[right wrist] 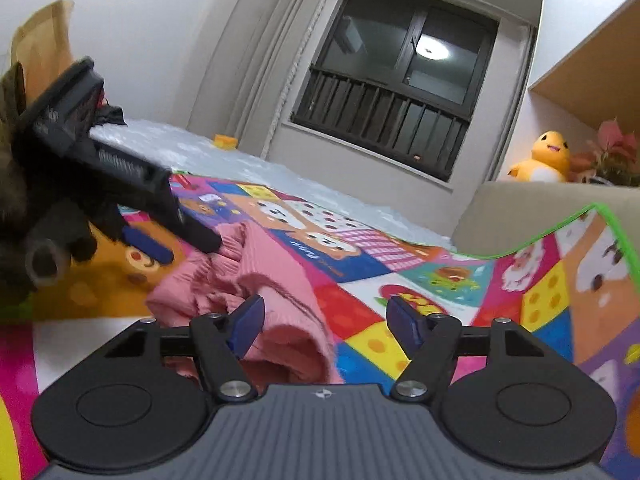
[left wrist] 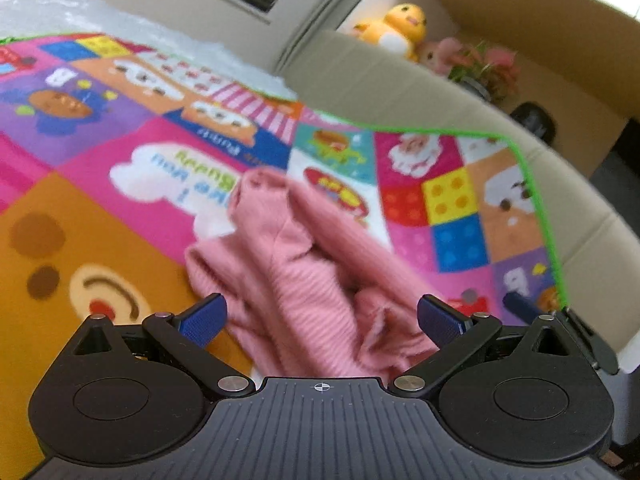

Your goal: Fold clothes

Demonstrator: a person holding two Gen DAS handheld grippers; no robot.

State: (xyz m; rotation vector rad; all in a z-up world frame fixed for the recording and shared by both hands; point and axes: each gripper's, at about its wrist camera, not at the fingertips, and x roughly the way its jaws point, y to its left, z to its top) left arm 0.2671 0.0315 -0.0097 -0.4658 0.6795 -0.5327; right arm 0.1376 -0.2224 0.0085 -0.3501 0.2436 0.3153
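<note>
A pink ribbed garment (left wrist: 304, 276) lies crumpled on a colourful play mat (left wrist: 100, 220). My left gripper (left wrist: 322, 318) is open, its blue pads on either side of the garment's near folds with nothing pinched. In the right wrist view the same garment (right wrist: 264, 276) sits just ahead and to the left, and my right gripper (right wrist: 326, 322) is open, its left pad over a fold. The left gripper (right wrist: 191, 250), held by a dark-gloved hand, also appears there at the garment's far left edge. A blue fingertip of the right gripper (left wrist: 520, 306) shows at the right edge of the left wrist view.
The mat's green-edged border (left wrist: 536, 200) climbs a beige cushion (left wrist: 400, 92). A yellow duck plush (right wrist: 548, 158) and pink flowers (right wrist: 616, 152) sit on a ledge behind it. A dark window (right wrist: 400, 100) and a white crinkled sheet (right wrist: 192, 148) lie beyond the mat.
</note>
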